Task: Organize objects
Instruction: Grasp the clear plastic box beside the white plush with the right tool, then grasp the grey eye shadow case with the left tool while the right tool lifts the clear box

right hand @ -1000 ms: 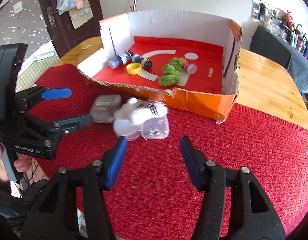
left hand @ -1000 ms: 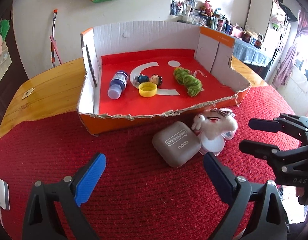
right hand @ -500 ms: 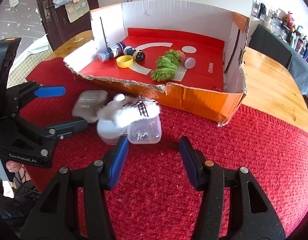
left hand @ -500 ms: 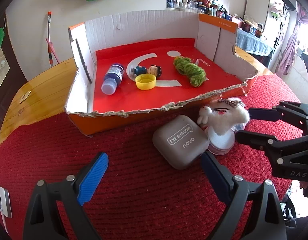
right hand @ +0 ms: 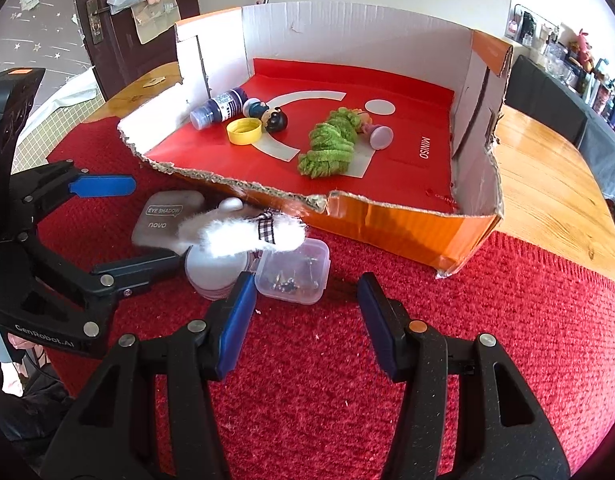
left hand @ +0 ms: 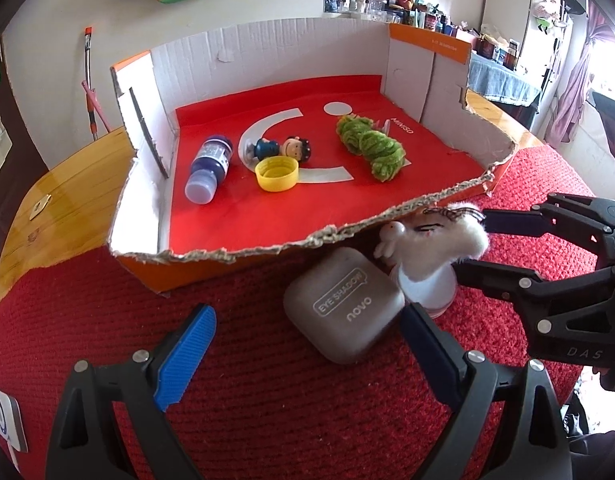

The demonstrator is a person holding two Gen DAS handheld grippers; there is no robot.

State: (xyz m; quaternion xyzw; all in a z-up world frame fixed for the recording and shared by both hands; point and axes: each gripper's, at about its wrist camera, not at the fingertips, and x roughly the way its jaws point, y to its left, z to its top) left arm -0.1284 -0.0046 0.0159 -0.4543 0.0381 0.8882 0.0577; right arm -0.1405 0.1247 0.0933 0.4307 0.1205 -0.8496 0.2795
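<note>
An open cardboard box with a red floor holds a blue bottle, a small doll, a yellow cap and green yarn. In front of it on the red cloth lie a grey eye-shadow case, a white plush toy on a round white container, and a clear plastic box. My left gripper is open just before the case. My right gripper is open just before the clear box.
The red cloth covers the near part of a wooden table. The table's wood shows left of the box in the left wrist view. A door and a cluttered shelf stand behind.
Both grippers have moved forward toward the box and the objects in front of it. Both stay open. Nothing on the cloth has moved.
</note>
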